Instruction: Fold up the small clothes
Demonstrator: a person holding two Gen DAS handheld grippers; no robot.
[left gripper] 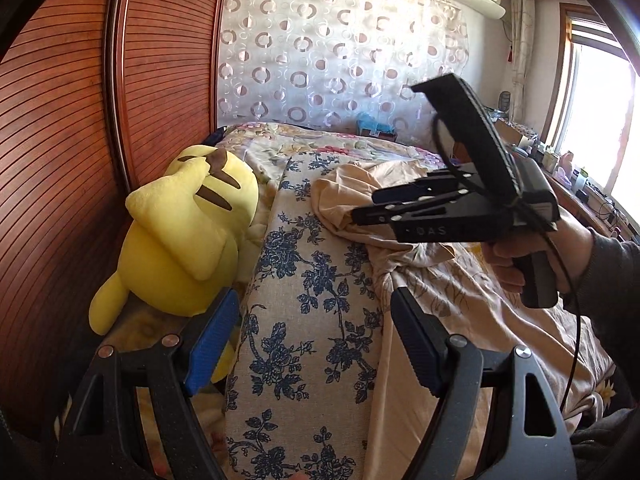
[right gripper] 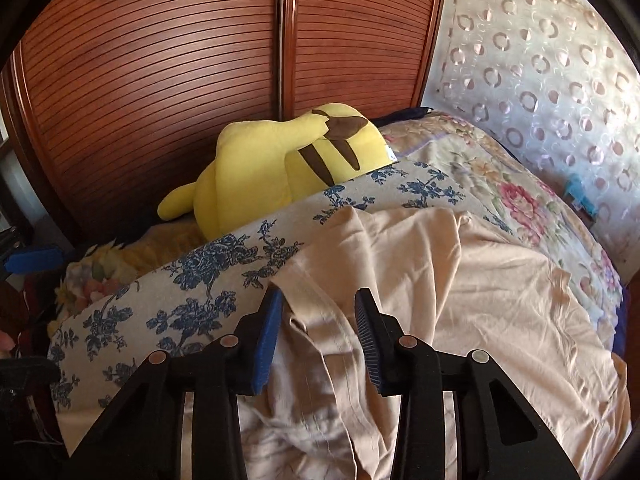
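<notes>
Left wrist view: the left gripper hangs above the bed with its jaws wide apart and nothing between them. Straight beneath and ahead of the jaws runs a cushion with blue flowers on pale cloth. Beyond the left jaw lies a yellow plush against the slatted wooden doors. Ahead and to the right of the jaws, the right gripper is held by a hand, its tips reaching into a crumpled beige garment that lies on the bed beside the cushion.

Right wrist view: the right gripper is low over the garment, jaws partly apart and not closed. A hemmed fold of the cloth lies between the jaws; whether the pads touch it I cannot tell. The garment spreads ahead and to the right of the jaws, rumpled beneath them. The cushion lies left of the jaws, its edge touching the garment. The plush lies beyond the cushion, ahead and left, by the doors. Far right of the jaws hangs a curtain with ring patterns, above a floral quilt.
</notes>
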